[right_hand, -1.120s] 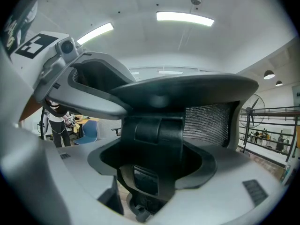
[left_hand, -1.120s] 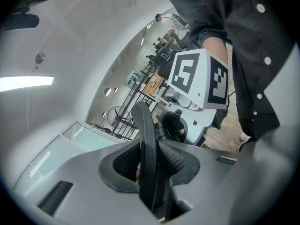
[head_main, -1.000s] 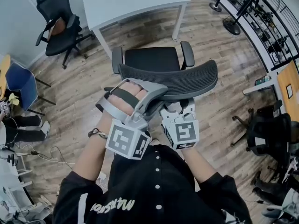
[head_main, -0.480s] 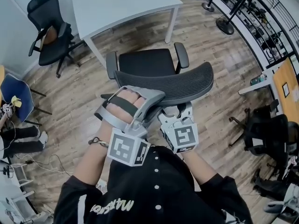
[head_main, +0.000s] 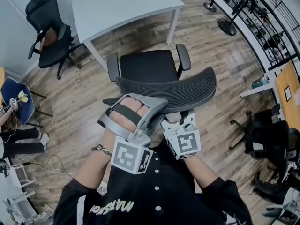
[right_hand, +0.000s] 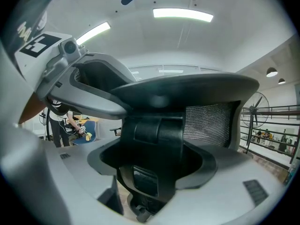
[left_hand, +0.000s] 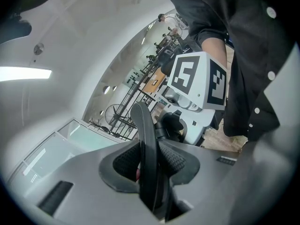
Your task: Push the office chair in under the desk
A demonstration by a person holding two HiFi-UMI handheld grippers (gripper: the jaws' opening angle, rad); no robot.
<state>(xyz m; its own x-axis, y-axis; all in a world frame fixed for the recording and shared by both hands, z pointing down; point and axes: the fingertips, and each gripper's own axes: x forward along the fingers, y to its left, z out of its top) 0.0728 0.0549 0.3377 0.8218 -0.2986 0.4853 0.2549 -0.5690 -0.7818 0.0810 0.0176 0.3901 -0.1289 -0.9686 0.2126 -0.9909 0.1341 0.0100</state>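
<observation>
- Now the office chair (head_main: 147, 64) is rolling a little farther toward the white desk (head_main: 122, 6): compared with a second ago, the desk is filling more of the far part of the head view, and both grippers are travelling along with the chair.
- The grips are staying as they were through this stretch, so the push looks steady rather than a fresh start.
- The left gripper (left_hand: 147, 168) is clamping its jaws on the top rim of the mesh backrest (head_main: 187, 86), with the black rim pinched between the two pads.
- The right gripper (right_hand: 157, 158) is closing its jaws around the rear bracket (right_hand: 157, 135) at the middle of the backrest; the bracket is filling the gap between them.
- The chair is standing on the wooden floor (head_main: 220, 64) with its seat facing the desk but still clear of it on the near side, so by my judgement the task is under way with most of the travel left.
- Both forearms are reaching out from the body at the near edge, close together. The left gripper is tilting downward over the rim, while the right is sitting lower and nearer level, just to its right.
</observation>
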